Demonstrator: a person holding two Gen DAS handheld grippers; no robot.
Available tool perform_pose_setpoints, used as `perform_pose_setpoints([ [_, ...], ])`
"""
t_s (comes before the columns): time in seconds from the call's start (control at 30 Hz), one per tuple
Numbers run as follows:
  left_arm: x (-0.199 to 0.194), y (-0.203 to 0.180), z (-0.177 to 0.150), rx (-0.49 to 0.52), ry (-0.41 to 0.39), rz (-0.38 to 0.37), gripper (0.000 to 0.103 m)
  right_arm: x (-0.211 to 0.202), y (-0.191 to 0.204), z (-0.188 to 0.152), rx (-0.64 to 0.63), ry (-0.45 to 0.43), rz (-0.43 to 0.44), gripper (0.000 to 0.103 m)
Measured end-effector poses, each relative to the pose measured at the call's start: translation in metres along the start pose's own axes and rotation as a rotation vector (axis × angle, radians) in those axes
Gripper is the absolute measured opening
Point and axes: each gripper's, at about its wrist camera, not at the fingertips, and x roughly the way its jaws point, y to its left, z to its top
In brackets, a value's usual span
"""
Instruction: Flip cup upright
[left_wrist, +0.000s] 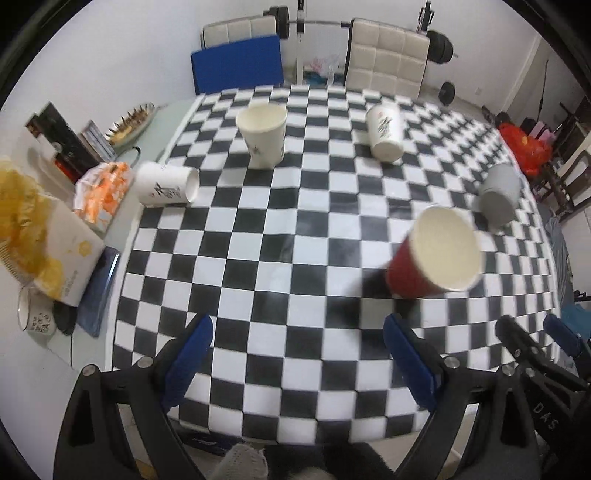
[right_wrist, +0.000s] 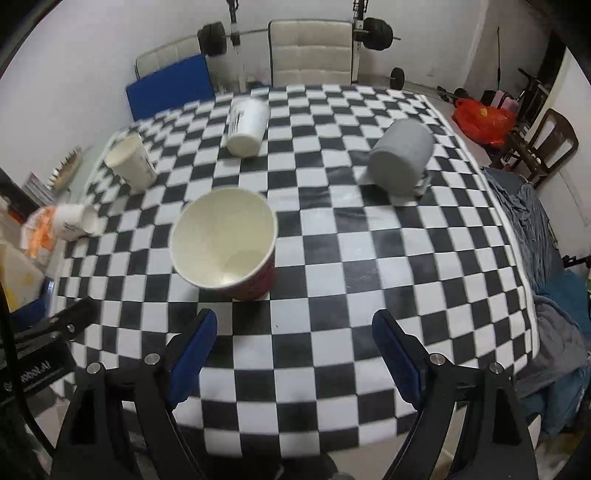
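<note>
A red paper cup (left_wrist: 436, 254) stands upright on the checkered tablecloth (left_wrist: 295, 229), mouth up; in the right wrist view it (right_wrist: 229, 243) stands just ahead and left of the fingers. A white cup (left_wrist: 263, 134) stands upright at the back. A white printed cup (left_wrist: 166, 184) lies on its side at the left edge. Another white cup (left_wrist: 385, 131) and a grey cup (left_wrist: 498, 194) lie tipped over. My left gripper (left_wrist: 297, 354) is open and empty over the near table edge. My right gripper (right_wrist: 293, 345) is open and empty; it also shows in the left wrist view (left_wrist: 532, 339).
Boxes, a snack bag (left_wrist: 101, 194) and a mug (left_wrist: 35, 314) crowd the left side beside the cloth. Two padded chairs (left_wrist: 388, 62) and a barbell rack stand behind the table. A wooden chair (right_wrist: 535, 140) and bedding lie at the right.
</note>
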Motion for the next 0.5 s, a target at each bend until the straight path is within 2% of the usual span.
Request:
perform_pose_setpoints([
  [0.17, -0.063, -0.011, -0.009, -0.012, -0.080, -0.011, 0.094, -0.060, -0.012, -0.004, -0.037, -0.007, -0.006, 0.087],
  [0.3, -0.119, -0.021, -0.018, -0.011, -0.160, -0.003, 0.094, -0.115, -0.022, -0.003, -0.046, -0.063, -0.020, 0.087],
  [0.5, -0.177, -0.030, -0.035, -0.002, -0.228, -0.004, 0.094, -0.192, -0.039, -0.009, -0.037, -0.162, -0.049, 0.088],
])
